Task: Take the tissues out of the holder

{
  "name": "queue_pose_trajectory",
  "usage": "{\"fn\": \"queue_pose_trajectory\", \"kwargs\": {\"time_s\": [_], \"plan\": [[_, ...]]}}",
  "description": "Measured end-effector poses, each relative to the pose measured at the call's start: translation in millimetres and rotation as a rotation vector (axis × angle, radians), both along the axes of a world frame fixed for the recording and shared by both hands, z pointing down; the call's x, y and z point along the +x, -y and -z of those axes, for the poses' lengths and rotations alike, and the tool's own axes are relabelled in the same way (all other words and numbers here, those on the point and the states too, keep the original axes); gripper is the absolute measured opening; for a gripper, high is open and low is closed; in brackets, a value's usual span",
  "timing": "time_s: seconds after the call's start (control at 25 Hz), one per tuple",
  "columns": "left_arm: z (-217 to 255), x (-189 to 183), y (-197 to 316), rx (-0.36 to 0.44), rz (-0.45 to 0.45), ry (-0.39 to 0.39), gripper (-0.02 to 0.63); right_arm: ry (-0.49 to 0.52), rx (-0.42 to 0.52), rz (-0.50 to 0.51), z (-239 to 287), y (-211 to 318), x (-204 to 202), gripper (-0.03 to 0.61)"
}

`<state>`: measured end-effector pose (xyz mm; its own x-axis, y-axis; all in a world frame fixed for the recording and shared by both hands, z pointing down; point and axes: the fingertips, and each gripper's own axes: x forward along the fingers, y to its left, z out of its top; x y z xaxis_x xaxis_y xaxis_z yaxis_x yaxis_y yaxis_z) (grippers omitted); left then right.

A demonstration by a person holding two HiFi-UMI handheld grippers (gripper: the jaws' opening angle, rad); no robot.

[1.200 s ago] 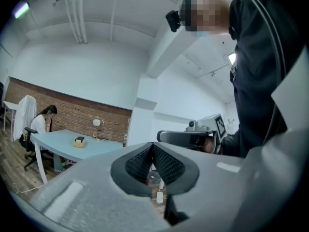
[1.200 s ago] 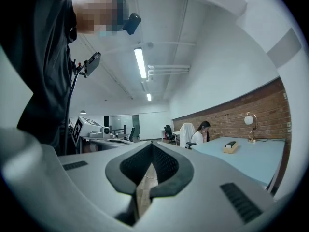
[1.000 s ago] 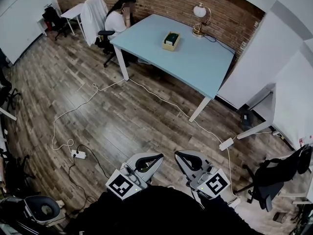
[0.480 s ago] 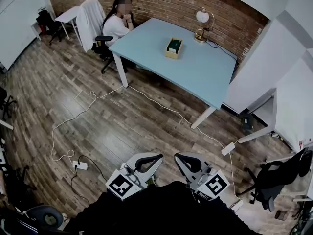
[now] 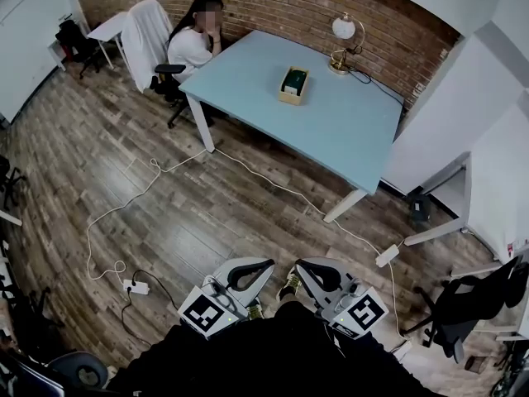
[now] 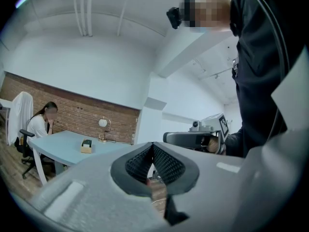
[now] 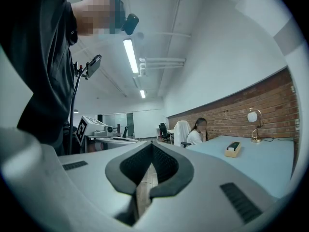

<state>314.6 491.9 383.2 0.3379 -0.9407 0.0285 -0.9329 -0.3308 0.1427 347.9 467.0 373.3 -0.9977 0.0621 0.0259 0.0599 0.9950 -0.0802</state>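
Observation:
The wooden tissue holder [image 5: 293,85] with a dark tissue pack in it stands on the light blue table [image 5: 331,122], far ahead of me across the wood floor. It also shows small in the left gripper view [image 6: 86,146] and the right gripper view [image 7: 233,149]. My left gripper [image 5: 266,265] and right gripper [image 5: 302,265] are side by side close to my body at the bottom of the head view. Both are level, shut and hold nothing. The left gripper's [image 6: 153,146] pads meet at the tip, as do the right gripper's [image 7: 152,146].
A brass desk lamp [image 5: 341,40] stands on the table's far side. A person [image 5: 194,41] sits at its left end. White cables [image 5: 273,184] and a power strip [image 5: 136,286] lie on the floor. White partitions [image 5: 446,114] and a black chair [image 5: 463,300] are at right.
The whole view has shifted towards the table. Both grippers stay shut and in the same place before my body, and the power strip has slid lower in the picture.

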Motion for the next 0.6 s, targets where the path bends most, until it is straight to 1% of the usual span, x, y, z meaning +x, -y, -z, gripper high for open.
{"fn": "queue_pose_trajectory", "kwargs": {"time_s": [0.24, 0.6], "plan": [[4, -5, 51, 0.009, 0.023, 0.009, 0.008, 0.000, 0.005, 0.018, 1, 52, -7, 0.005], [11, -4, 139, 0.007, 0.047, -0.002, 0.009, 0.012, 0.011, 0.048, 6, 139, -9, 0.005]]}}
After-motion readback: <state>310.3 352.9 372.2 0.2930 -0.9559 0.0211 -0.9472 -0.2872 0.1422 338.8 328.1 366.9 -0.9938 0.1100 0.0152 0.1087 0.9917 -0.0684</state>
